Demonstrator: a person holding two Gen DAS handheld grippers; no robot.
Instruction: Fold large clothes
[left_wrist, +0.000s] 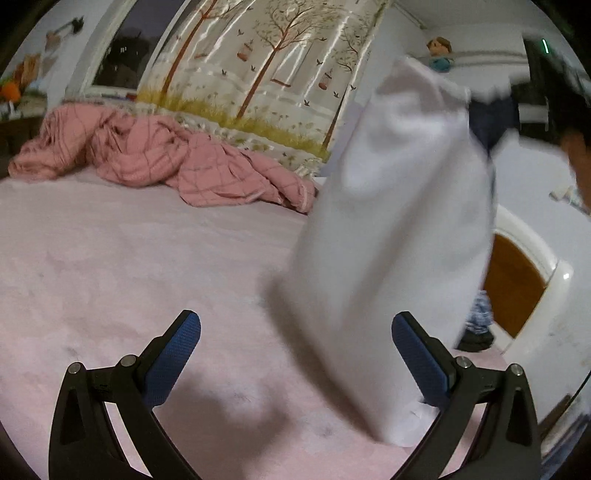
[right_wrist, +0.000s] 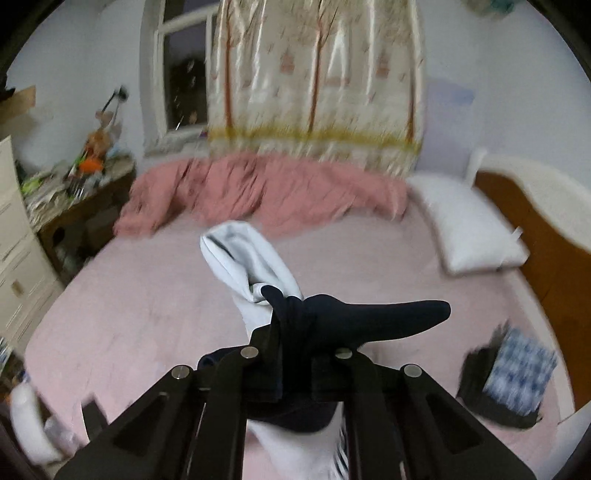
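Observation:
A large white garment (left_wrist: 399, 229) with a dark navy part (left_wrist: 493, 122) hangs in the air over the pink bed sheet (left_wrist: 129, 266), blurred, its lower end touching the sheet. My left gripper (left_wrist: 295, 354) is open and empty just above the sheet, the garment hanging in front of its right finger (left_wrist: 421, 362). My right gripper (right_wrist: 295, 354) is shut on the garment's navy part (right_wrist: 354, 317) and holds it up above the bed; white cloth (right_wrist: 251, 266) hangs beyond and below the jaws.
A crumpled pink quilt (left_wrist: 159, 158) lies along the far side of the bed under a tree-print curtain (left_wrist: 266, 62). A white pillow (right_wrist: 469, 229) and a wooden headboard (right_wrist: 546, 251) are at right. A folded blue-white cloth (right_wrist: 517, 373) lies on the sheet. A cluttered side table (right_wrist: 77, 192) stands at left.

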